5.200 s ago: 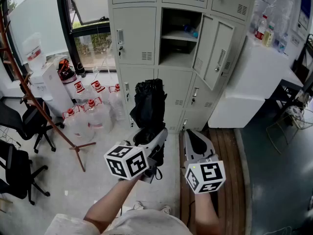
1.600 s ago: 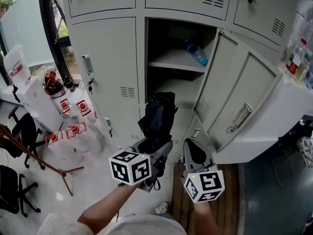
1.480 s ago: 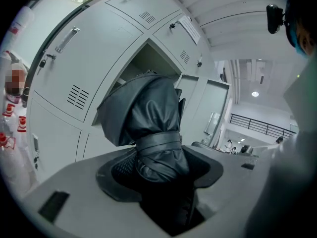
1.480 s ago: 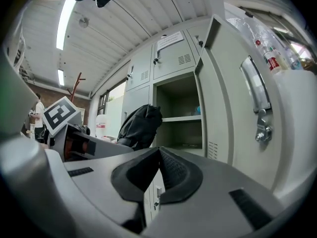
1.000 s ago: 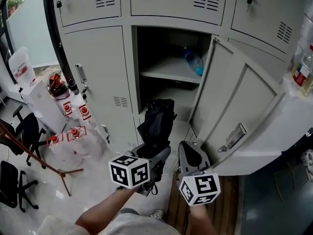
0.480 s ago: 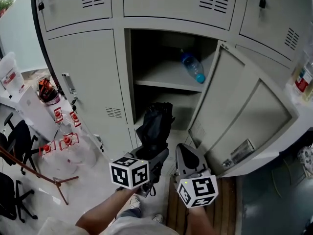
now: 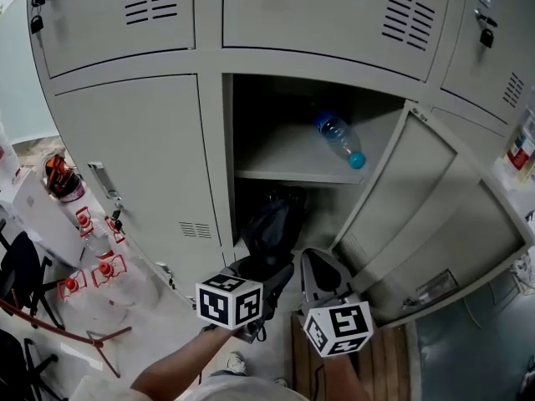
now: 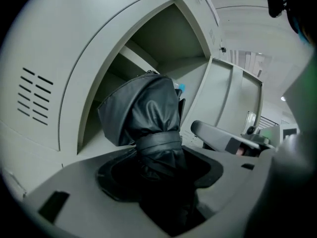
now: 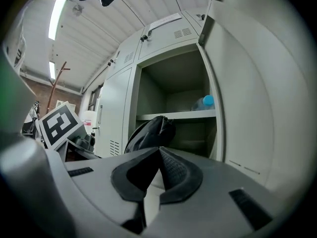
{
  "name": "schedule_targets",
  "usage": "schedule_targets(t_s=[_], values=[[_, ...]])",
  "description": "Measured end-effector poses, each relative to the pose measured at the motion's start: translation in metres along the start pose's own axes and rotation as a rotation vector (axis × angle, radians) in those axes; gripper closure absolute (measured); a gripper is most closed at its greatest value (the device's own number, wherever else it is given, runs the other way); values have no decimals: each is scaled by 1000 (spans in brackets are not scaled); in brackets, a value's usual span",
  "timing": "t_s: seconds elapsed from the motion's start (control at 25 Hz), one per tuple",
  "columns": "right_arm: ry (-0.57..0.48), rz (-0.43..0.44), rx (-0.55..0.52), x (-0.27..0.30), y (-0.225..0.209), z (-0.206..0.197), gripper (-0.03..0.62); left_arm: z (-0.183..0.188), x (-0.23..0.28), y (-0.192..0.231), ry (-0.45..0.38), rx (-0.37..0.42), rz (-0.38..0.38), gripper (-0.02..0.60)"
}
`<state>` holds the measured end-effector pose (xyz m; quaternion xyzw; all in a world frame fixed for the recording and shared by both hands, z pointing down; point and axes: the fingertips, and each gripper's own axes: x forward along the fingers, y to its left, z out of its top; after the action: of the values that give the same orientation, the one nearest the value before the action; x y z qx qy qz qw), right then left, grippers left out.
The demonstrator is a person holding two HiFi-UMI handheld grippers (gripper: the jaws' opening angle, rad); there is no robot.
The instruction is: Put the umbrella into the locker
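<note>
inside the locker (image 7: 282, 154), a bottle (image 7: 340, 139) lies

Head view: steep down, near locker (image 7: 276, 153). Both gripper views low, probably level, share its open inside.

Left tongs (image 7: 267, 267) point forward, tipped slightly down, jaws clamped on black umbrella (image 7: 272, 222); right tongs (image 7: 318, 261) just beside them, level, jaws closed together, nothing between; left forearm (image 7: 175, 368) and right forearm (image 7: 333, 378) bare, extended side by side.
</note>
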<state>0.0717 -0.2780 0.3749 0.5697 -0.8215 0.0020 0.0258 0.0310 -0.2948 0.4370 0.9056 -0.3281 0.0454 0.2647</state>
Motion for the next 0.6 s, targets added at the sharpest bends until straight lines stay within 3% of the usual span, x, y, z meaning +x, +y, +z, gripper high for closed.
schedule_targets(t_s=[0.36,0.6], values=[[6,-89,-13,20,-3,5,591,-1,11,14,81,6,-87,324],[3,-97,-21,24,-11,8,591,8,22,18,92,48,-68,324]])
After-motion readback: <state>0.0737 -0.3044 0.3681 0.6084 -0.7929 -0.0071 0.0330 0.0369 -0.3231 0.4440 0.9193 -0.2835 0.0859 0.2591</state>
